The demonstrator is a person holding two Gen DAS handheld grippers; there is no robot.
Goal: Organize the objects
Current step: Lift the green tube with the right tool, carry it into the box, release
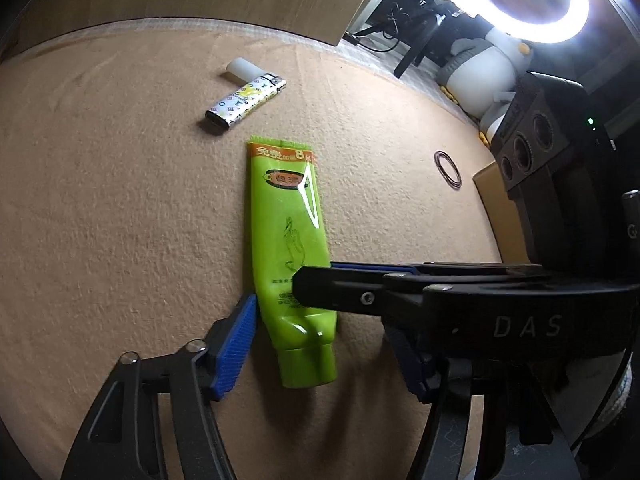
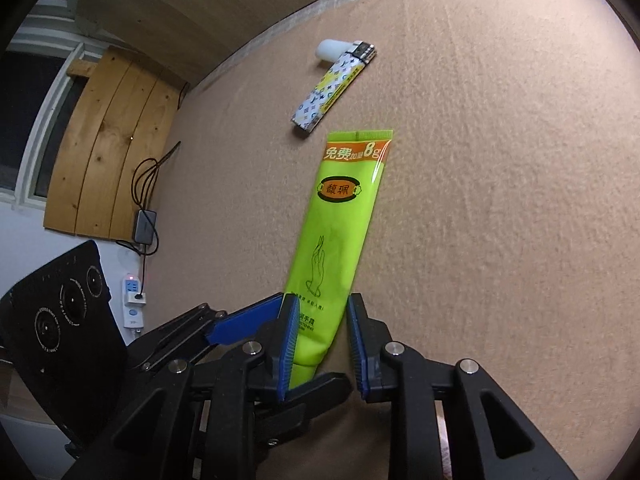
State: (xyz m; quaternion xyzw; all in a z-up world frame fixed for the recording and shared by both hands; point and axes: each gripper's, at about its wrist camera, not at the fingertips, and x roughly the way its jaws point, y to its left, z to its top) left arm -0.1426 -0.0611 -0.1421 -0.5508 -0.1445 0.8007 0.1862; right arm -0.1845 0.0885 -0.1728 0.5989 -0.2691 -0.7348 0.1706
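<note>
The bright green soft plastic hand-cream tube (image 2: 340, 240) lies flat on the tan felt-covered surface (image 2: 500, 200), its crimped end pointing far and its cap end near, just short of the patterned white-and-blue rectangular lighter (image 2: 334, 88) and the small white plastic cylinder (image 2: 330, 50) beside the lighter's far end. Both claws crowd the tube's cap end. The right claw (image 2: 320, 344) straddles it with blue-padded fingers (image 2: 289, 348) set on either side; the left pad seems to touch the tube while the right pad stands a little clear, so it reads as spread, not yet pinching. The left claw (image 1: 320, 344) is also spread, its left finger against the tube's left edge, its right finger hidden under the right claw's arm, which crosses above the tube. The main risk, as I judge it, is that the two claws collide or jam, since they share the same narrow spot. A second risk is that the slick, squashy tube slips or twists out when squeezed near its tapered shoulder, or skids far along the felt into the lighter. A thin dark ring (image 1: 448, 169) lies well off to the right.
</note>
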